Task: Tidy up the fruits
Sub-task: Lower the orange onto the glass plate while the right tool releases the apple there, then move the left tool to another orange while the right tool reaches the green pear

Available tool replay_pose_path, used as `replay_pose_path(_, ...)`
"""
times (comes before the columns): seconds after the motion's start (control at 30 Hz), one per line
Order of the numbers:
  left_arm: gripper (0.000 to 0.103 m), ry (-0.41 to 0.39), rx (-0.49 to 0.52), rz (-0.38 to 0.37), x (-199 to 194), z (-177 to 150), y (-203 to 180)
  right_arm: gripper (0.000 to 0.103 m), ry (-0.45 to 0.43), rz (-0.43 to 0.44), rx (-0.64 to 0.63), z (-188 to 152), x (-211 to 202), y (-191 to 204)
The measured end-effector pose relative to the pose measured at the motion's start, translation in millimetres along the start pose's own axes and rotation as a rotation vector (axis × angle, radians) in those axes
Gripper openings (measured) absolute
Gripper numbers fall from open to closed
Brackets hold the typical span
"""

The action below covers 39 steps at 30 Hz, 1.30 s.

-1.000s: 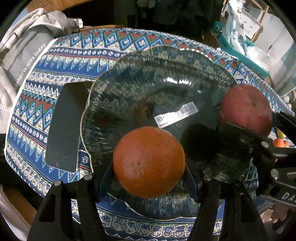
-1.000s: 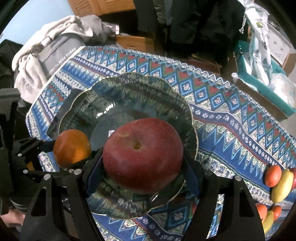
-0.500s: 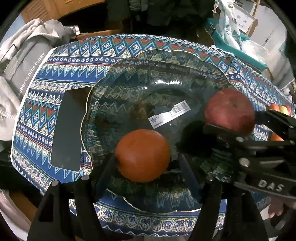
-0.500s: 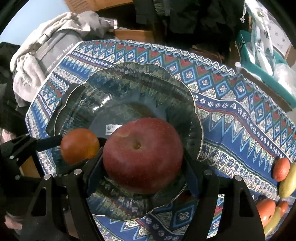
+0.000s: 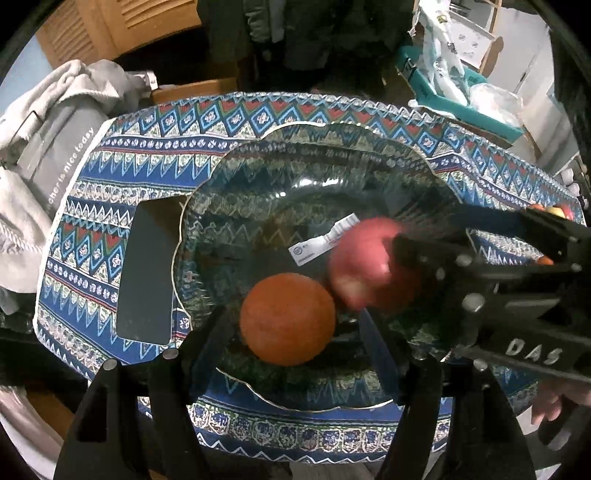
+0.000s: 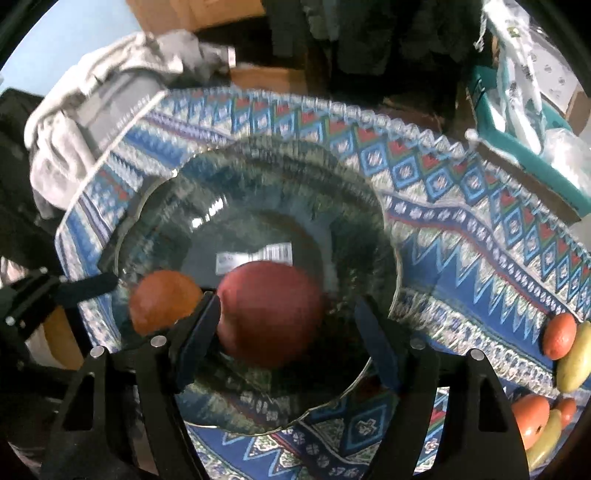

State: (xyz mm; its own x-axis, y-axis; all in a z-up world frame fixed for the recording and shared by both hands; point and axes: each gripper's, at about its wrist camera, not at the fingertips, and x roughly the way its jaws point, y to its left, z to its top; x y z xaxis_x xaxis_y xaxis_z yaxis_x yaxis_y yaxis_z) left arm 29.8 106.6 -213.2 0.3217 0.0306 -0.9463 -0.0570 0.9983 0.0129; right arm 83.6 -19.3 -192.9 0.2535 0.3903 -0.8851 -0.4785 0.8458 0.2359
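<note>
I see a glossy glass bowl (image 5: 236,192) on a matt woven cloth (image 5: 92,236); the orange (image 5: 287,319) looks dull and pitted, the apple (image 6: 271,314) smooth; grey fleecy garment (image 5: 55,122), louvred wood door (image 5: 122,26) behind

1. Orange (image 5: 287,319): plain orange, finely speckled.
2. Apple (image 6: 271,314): deep red, paler pink patches in the left wrist view.
3. Bowl (image 5: 369,147): dark smoky glass, thin gold rim, white barcode label (image 5: 325,240).
4. Cloth (image 5: 122,206): blue, white, red and teal zigzag and diamond bands.
5. Garment (image 5: 55,147): grey, with white lettering.
6. Fruit pile (image 6: 561,350): orange-red and yellow.
7. Grippers: black.
</note>
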Motion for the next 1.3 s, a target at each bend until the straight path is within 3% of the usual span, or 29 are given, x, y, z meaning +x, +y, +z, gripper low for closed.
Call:
replay_pose_path(0.3,0.073,-0.054,-0.011,-0.013,-25,5,-3,0.077,-0.099,-0.042,0.002,8,-46,1)
replay_pose_path(0.6,0.074,-0.122,-0.009,-0.047,-58,14,-16,0.077,-0.2,-0.163,-0.013,5,-100,-10)
replay_pose_path(1.3,0.08,-0.242,0.133,-0.076,-117,18,-87,0.077,-0.285,-0.248,0.101,-43,-190,-79)
